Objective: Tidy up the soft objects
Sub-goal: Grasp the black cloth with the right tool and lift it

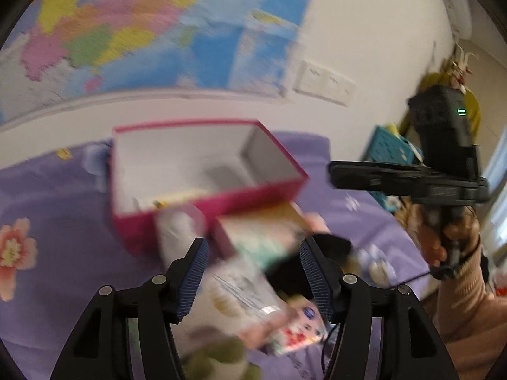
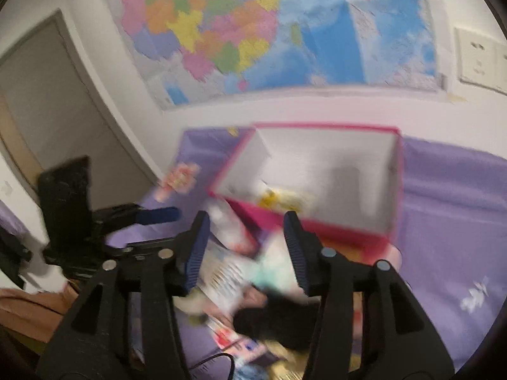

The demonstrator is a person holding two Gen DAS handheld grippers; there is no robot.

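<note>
An open pink box (image 1: pixel 202 204) with white inner walls stands on a purple flowered cover (image 1: pixel 54 196), with a yellow item (image 2: pixel 279 199) lying inside it. In front of the box is a blurred heap of soft packets (image 1: pixel 266 240), a black soft thing (image 1: pixel 329 247) and a red-patterned packet (image 1: pixel 301 332). My left gripper (image 1: pixel 253 253) hovers over the heap, open, its pads touching nothing. My right gripper (image 2: pixel 247 237) is open above the same heap (image 2: pixel 240 272) and the black thing (image 2: pixel 272 319). Each gripper also shows side-on in the other's view: the right gripper (image 1: pixel 332 174) and the left gripper (image 2: pixel 171 213).
A coloured map (image 2: pixel 269 31) hangs on the wall behind the box, with wall sockets (image 1: pixel 323 84) beside it. A teal crate (image 1: pixel 386 148) stands off the cover's right end. A door (image 2: pixel 47 95) is at the left. A hand (image 1: pixel 443 240) holds the right gripper.
</note>
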